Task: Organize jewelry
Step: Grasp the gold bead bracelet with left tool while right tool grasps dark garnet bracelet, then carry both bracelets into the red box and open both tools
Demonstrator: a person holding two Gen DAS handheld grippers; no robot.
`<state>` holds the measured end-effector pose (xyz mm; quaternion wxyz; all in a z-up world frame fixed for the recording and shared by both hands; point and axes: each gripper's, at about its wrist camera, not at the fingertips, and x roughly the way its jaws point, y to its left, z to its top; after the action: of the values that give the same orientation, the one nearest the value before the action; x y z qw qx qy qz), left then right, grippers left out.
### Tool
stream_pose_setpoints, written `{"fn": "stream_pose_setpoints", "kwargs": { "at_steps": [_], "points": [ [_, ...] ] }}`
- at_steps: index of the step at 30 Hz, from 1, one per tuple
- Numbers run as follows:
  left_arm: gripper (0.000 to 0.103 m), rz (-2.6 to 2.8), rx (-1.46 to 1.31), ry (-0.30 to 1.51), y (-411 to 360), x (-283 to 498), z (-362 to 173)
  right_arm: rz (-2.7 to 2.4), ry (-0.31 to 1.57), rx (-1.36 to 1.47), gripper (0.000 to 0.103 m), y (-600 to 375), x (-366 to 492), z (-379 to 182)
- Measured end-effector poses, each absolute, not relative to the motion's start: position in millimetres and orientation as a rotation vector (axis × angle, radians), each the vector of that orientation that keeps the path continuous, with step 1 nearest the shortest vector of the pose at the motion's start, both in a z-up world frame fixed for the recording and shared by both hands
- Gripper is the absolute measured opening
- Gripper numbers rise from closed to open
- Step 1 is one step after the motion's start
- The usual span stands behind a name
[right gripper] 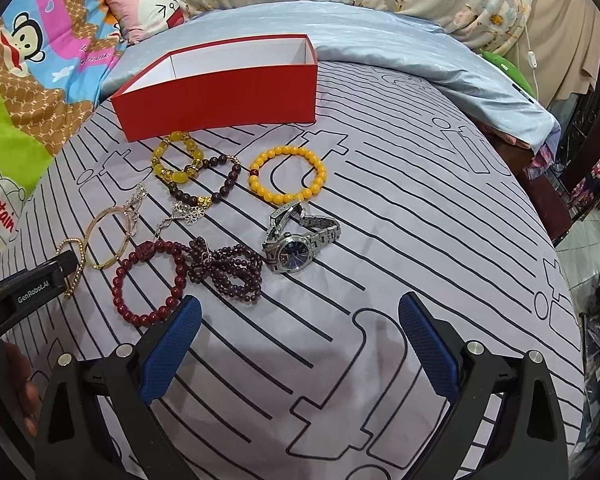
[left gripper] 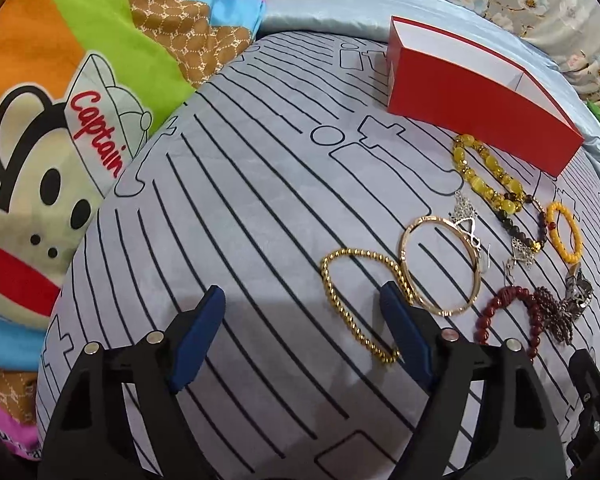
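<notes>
Jewelry lies spread on a grey striped sheet in front of an open red box point(left gripper: 472, 116) point(right gripper: 220, 100). My left gripper point(left gripper: 300, 292) is open just above the sheet. Its right finger overlaps a gold twisted bracelet point(left gripper: 332, 298), and part of that ring lies between the fingers. Beside the bracelet rests a rose-gold bangle point(left gripper: 404, 256) point(right gripper: 100, 220). My right gripper point(right gripper: 300, 302) is open over bare sheet with nothing between its fingers. Ahead of it lie a red bead bracelet point(right gripper: 120, 292), a dark garnet strand point(right gripper: 236, 268), a silver watch point(right gripper: 296, 248) and an orange bead bracelet point(right gripper: 260, 188).
A chunky yellow bracelet point(right gripper: 158, 156), a dark bead bracelet point(right gripper: 228, 184) and silver earrings point(right gripper: 188, 210) lie near the box. Cartoon-print bedding point(left gripper: 80, 80) rises on the left and a pale blue quilt point(right gripper: 440, 64) behind. A hand point(right gripper: 12, 392) holds the left tool.
</notes>
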<state>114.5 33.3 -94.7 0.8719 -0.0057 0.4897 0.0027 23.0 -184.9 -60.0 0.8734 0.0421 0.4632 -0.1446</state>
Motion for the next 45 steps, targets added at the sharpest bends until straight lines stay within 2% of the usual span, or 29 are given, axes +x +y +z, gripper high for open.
{"fn": "stream_pose_setpoints", "kwargs": {
  "at_steps": [5,7,11,15,17,29,42,44,45],
  "points": [
    [0.062,-0.018,-0.002,0.997,31.6,119.2,-93.6,-0.303,0.968,0.082,0.094,-182.9,28.0,-62.5],
    [0.051,-0.035,0.007,0.982,29.4,118.3,-92.9,-0.303,0.97,0.083,0.094,-183.3,29.5,-63.5],
    [0.036,-0.06,0.017,0.967,24.6,114.7,-91.5,-0.302,0.972,0.085,0.094,-184.6,31.7,-64.2],
    [0.008,-0.093,0.007,0.967,22.9,112.7,-89.5,-0.296,0.973,0.097,0.091,-187.7,32.3,-64.4],
    [0.003,-0.104,0.0,0.972,22.0,111.9,-89.3,-0.292,0.977,0.109,0.087,-190.7,31.9,-65.5],
    [0.003,-0.15,-0.034,0.965,18.5,93.5,-71.4,-0.193,0.977,0.159,0.053,-187.1,33.9,-62.2],
    [0.003,-0.16,-0.035,0.98,16.5,91.9,-72.2,-0.143,0.977,0.133,0.05,-171.9,58.4,-75.8],
    [0.003,-0.16,-0.034,0.981,15.8,92.1,-72.3,-0.134,0.971,0.13,0.031,-170.9,59.4,-75.6],
    [0.003,-0.162,-0.034,0.981,15.4,91.9,-71.9,-0.129,0.971,0.132,0.026,-171.4,59.3,-75.3]
  ]
}}
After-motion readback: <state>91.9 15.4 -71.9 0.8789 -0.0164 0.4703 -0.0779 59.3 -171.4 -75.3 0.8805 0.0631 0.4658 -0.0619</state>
